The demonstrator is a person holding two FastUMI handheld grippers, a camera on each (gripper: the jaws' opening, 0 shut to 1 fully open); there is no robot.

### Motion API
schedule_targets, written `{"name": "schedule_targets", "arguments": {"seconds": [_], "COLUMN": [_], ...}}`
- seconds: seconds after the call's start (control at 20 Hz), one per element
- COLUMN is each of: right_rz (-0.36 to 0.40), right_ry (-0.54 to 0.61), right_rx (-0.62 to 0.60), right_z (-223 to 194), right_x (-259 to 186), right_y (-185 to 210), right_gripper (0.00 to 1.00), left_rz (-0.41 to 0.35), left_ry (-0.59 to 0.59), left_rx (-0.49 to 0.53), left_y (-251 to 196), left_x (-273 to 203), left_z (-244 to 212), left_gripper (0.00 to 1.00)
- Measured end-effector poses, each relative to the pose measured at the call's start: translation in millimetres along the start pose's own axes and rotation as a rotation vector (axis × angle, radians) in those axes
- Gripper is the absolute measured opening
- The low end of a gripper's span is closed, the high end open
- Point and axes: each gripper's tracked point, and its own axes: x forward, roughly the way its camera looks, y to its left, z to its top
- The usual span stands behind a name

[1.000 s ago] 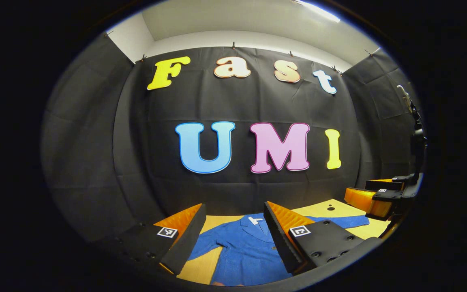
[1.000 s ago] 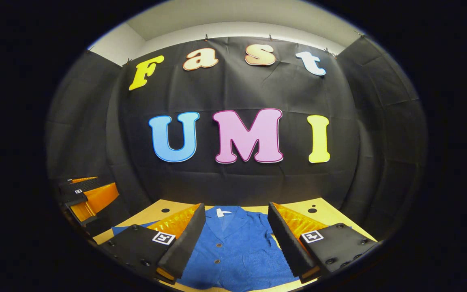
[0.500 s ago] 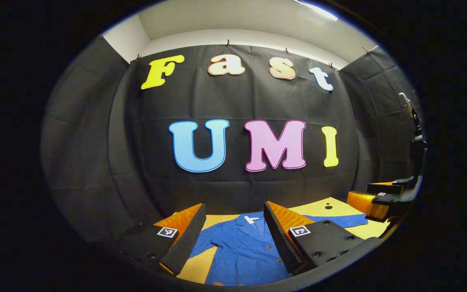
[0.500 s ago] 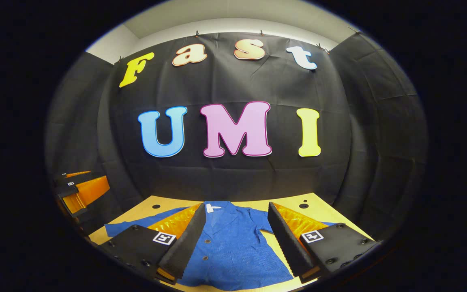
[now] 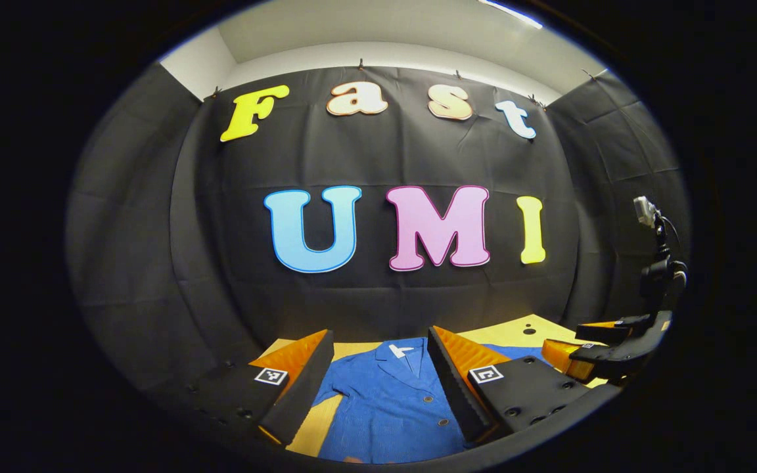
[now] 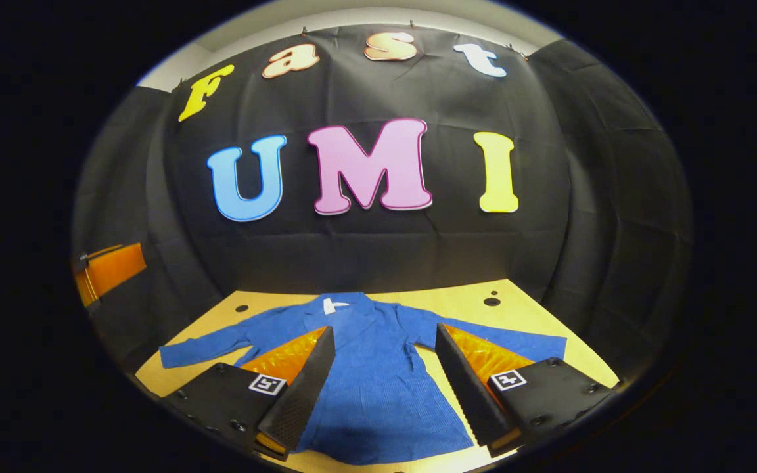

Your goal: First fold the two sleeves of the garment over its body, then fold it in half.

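A blue long-sleeved buttoned shirt (image 6: 378, 374) lies flat on the yellow table (image 6: 457, 299), collar toward the far wall, with both sleeves spread out: left sleeve (image 6: 211, 345), right sleeve (image 6: 516, 345). My right gripper (image 6: 382, 394) hovers open above the shirt's body, nothing between its fingers. In the left gripper view the same shirt (image 5: 385, 401) lies below my left gripper (image 5: 378, 387), which is open and empty too. The right gripper (image 5: 605, 351) shows there at the far right, low over the table.
The table (image 5: 516, 328) has small round holes near its far edge (image 6: 491, 301). Black cloth walls close the booth behind and at both sides. Part of the left gripper (image 6: 109, 269) shows at the left edge of the right gripper view.
The right gripper has tilted downward and drawn back, bringing both sleeves into its view. The left gripper shifted a little, and the right gripper dropped lower in its view.
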Motion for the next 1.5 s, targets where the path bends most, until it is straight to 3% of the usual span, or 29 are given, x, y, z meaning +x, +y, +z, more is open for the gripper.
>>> {"name": "schedule_targets", "arguments": {"seconds": [0.3,0.5,0.9,1.2,1.5], "right_rz": [-0.101,-0.245,-0.536,-0.644,-0.654], "right_ry": [0.086,0.148,0.353,0.475,0.587], "right_rx": [0.030,0.023,0.133,0.256,0.326], "right_z": [-46,-76,-148,-186,-216], "right_x": [33,57,76,83,87], "right_y": [-70,-150,-303,-350,-358], "right_gripper": [0.96,0.97,0.98,0.98,0.99], "left_rz": [-0.013,-0.026,-0.082,-0.085,-0.097], "left_ry": [0.087,0.138,0.155,0.198,0.197], "left_rx": [0.011,0.021,0.098,0.092,0.109], "left_y": [-31,-53,-92,-107,-116], "left_x": [17,33,57,74,86], "left_z": [-27,-40,-45,-55,-54], "left_gripper": [0.83,0.83,0.83,0.83,0.83]}}
